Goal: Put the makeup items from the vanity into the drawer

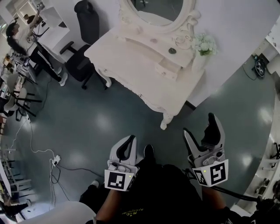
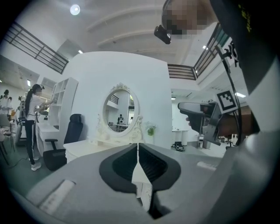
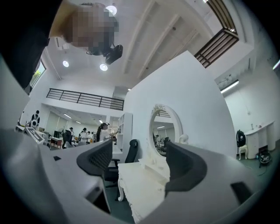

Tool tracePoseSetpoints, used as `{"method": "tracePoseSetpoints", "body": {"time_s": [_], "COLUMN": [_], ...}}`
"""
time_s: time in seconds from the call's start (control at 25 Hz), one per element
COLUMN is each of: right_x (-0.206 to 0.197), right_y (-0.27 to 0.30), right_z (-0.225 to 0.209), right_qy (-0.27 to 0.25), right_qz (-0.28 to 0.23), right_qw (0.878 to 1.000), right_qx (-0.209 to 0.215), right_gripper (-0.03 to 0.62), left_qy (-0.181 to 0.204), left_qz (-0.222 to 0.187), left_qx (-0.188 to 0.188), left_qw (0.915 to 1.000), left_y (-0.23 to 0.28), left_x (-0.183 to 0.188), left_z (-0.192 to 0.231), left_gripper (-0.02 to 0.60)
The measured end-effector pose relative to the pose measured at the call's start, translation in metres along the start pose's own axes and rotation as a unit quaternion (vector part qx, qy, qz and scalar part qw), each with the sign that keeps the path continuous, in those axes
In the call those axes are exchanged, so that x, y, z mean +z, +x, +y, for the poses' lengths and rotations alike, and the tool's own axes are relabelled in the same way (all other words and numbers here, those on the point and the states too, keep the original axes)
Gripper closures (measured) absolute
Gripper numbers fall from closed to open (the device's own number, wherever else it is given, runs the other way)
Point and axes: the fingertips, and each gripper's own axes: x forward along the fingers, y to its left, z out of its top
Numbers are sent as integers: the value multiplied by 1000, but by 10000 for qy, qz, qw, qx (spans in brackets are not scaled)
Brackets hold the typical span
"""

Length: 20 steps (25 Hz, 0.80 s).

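Bench [image 1: 140, 74]: a white carved vanity is seen against a white wall panel, on a grey floor.
Mirror [image 1: 153, 11]: an oval mirror is mounted at the back of the bench.
Small dark item [image 1: 172, 50]: a round dark thing, possibly a makeup item, is seen on the raised shelf at the back of the bench, below the mirror. It is too small to identify.
Plant [image 1: 204, 43]: pale flowers are stood at the bench's end, just beside the dark item.
Drawer [image 1: 168, 69]: a shallow drawer front is set in the raised shelf of the bench. It appears closed.
Left tool [image 1: 130, 139]: it is held well apart from the bench, in front of it. In the left gripper view [image 2: 138, 151] its jaws are pressed together and nothing is gripped.
Right tool [image 1: 200, 124]: it is held well short of the bench's front. In the right gripper view [image 3: 136, 159] its jaws are spread wide and empty, and the bench [image 3: 140, 179] is framed between them.
Chair [image 1: 85, 26]: a black office chair is parked just beside the bench's end, opposite the plant.
Person [image 1: 19, 39]: a person is seen well away from the bench, beyond the chair.
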Motion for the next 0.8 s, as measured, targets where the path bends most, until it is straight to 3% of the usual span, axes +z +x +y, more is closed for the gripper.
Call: {"method": "tracePoseSetpoints", "body": {"time_s": [0.24, 0.44, 0.8], "right_x": [-10, -41, -56], "right_y": [89, 167, 300], "right_z": [-15, -53, -108], "right_qy": [-197, -237, -118], "right_qz": [109, 262, 315], "right_qw": [9997, 9994, 9988], "right_qx": [-59, 38, 354], "right_gripper": [221, 221, 221], "left_qy": [-48, -110, 68], "left_qz": [86, 319, 393], "left_qx": [-26, 70, 333], "left_qw": [9999, 9994, 9987], "left_y": [60, 126, 235], "left_x": [9, -5, 32], "left_z": [68, 110, 175], "left_gripper": [558, 558, 558]}}
